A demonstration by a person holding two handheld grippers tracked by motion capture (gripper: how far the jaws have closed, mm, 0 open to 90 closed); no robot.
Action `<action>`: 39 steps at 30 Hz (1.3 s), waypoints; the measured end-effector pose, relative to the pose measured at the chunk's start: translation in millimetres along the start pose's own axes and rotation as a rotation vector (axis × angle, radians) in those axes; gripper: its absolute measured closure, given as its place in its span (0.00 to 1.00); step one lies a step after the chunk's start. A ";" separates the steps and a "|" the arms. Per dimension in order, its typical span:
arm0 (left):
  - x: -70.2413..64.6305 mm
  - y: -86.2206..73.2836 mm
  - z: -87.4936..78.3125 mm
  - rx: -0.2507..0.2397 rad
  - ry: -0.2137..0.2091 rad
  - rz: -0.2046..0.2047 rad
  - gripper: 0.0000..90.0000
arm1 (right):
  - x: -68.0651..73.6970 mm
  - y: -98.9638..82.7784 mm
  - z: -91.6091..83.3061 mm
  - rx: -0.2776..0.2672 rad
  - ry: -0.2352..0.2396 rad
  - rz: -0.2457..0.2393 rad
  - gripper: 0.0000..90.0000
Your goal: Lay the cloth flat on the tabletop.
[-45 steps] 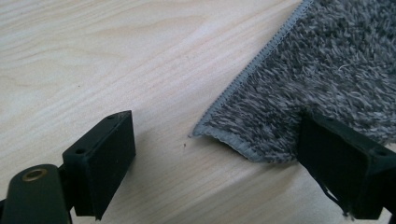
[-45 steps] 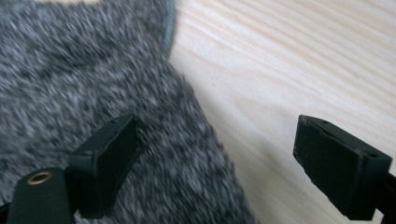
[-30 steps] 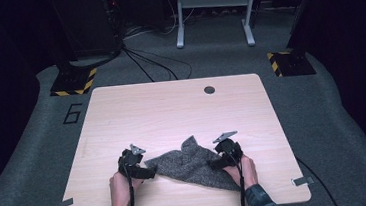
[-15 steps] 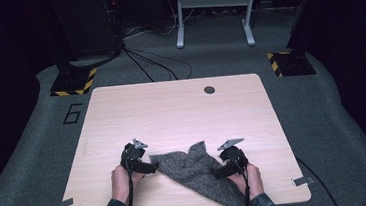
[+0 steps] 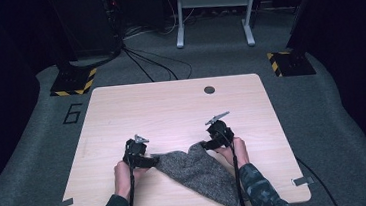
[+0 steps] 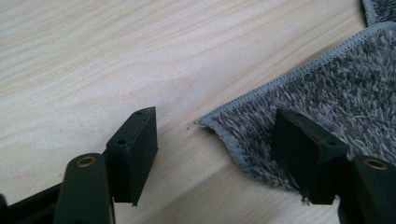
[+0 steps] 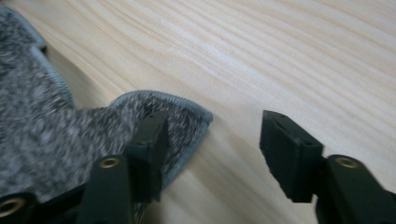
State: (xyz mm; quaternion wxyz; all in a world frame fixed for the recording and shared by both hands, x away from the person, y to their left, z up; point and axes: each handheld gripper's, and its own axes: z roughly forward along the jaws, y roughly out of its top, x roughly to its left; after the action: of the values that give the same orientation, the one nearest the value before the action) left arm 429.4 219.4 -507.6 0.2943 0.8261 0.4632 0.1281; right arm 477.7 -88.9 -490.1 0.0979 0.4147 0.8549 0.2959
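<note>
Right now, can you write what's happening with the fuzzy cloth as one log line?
cloth: grey cloth on table | left gripper: closing, corner between jaws, no grip | right gripper: closing, corner between jaws, no grip

One grey towel (image 5: 197,169) lay on the single wooden surface (image 5: 172,114), and two claws were there, a left claw (image 5: 152,161) and a right claw (image 5: 203,144). Two yellow-and-black striped bases (image 5: 71,82) stood on the floor beyond

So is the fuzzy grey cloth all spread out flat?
No. The grey cloth lies bunched in a rough triangle, with one corner curled up.
</note>
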 end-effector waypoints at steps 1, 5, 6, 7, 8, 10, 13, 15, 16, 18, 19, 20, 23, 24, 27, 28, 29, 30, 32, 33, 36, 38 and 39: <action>0.0 0.0 0.0 0.000 0.000 0.000 0.39 | 0.0 0.0 0.0 0.000 0.000 0.000 0.50; -2.4 0.9 -0.4 0.010 0.031 0.023 0.45 | -0.1 1.6 11.6 0.036 0.002 -0.021 0.60; -2.5 0.9 -0.4 0.010 0.030 0.025 0.47 | -0.1 1.4 14.2 0.041 0.011 -0.014 0.65; -3.3 1.0 -0.6 0.013 0.031 0.023 0.47 | -0.1 1.4 14.2 0.041 0.011 -0.014 0.65; -3.5 1.1 -1.1 0.017 0.034 0.031 0.49 | -0.1 1.5 14.4 0.037 0.008 -0.015 0.69; -5.5 1.2 -1.3 0.015 0.026 0.037 0.57 | -0.3 1.8 15.3 0.029 0.008 -0.032 0.77; -9.3 1.8 -1.8 0.024 0.026 0.058 0.62 | 0.8 1.9 15.7 0.028 0.010 -0.036 0.83; -10.3 2.0 -1.6 0.022 0.027 0.066 0.67 | 0.9 1.8 16.1 0.026 0.013 -0.038 0.89; -10.3 2.0 -1.9 0.023 0.023 0.066 0.70 | 0.6 1.5 16.2 0.023 0.016 -0.036 0.91; -9.9 1.4 -2.3 0.019 0.022 0.063 0.82 | -2.4 0.0 15.8 0.022 0.034 -0.023 0.96; -9.9 1.0 -2.5 0.017 0.022 0.071 0.82 | -2.4 0.0 15.8 0.022 0.034 -0.023 0.96; -9.8 0.7 -2.8 0.018 0.017 0.082 0.90 | -4.2 -0.8 15.5 0.018 0.044 -0.017 0.97; -8.9 -0.1 -2.4 0.005 0.013 0.084 0.94 | -5.2 -0.7 14.4 0.028 0.041 -0.018 0.98; -8.2 -0.4 -2.2 0.004 0.008 0.082 0.95 | -4.7 -0.9 14.1 0.026 0.036 -0.008 0.98; -5.9 -0.4 -1.1 -0.017 0.022 0.074 0.97 | -6.9 -1.9 11.8 0.032 0.015 0.012 0.98; -4.6 -0.1 -1.0 -0.021 0.025 0.071 0.97 | -9.1 -2.5 10.9 0.027 0.009 0.019 0.98; -2.6 0.6 -1.8 -0.017 0.021 0.074 0.97 | -11.1 -3.1 9.5 0.027 0.005 0.033 0.98; -0.7 1.3 -2.3 -0.028 0.022 0.065 0.97 | -13.8 -3.7 7.8 0.026 0.002 0.040 0.98; 2.1 3.2 -4.8 -0.046 0.028 0.060 0.97 | -22.4 -5.2 0.4 0.014 -0.006 0.074 0.98; 3.3 4.5 -7.0 -0.048 0.036 0.064 0.97 | -22.4 -5.2 0.4 0.014 -0.006 0.074 0.98; 8.2 10.0 -13.7 -0.077 0.044 0.048 0.97 | -31.8 -3.7 -10.3 -0.021 -0.029 0.096 0.98; 11.2 15.2 -19.3 -0.097 0.057 0.052 0.97 | -36.9 -1.3 -18.6 -0.045 -0.042 0.101 0.98; 12.9 18.1 -22.0 -0.108 0.060 0.053 0.97 | -39.4 0.4 -22.7 -0.053 -0.039 0.108 0.98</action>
State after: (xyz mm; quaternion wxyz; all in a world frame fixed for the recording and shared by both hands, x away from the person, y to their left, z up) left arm 438.1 231.2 -480.0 0.3210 0.8166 0.4424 0.1854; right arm 493.8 -128.5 -474.7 0.1097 0.4633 0.8210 0.3152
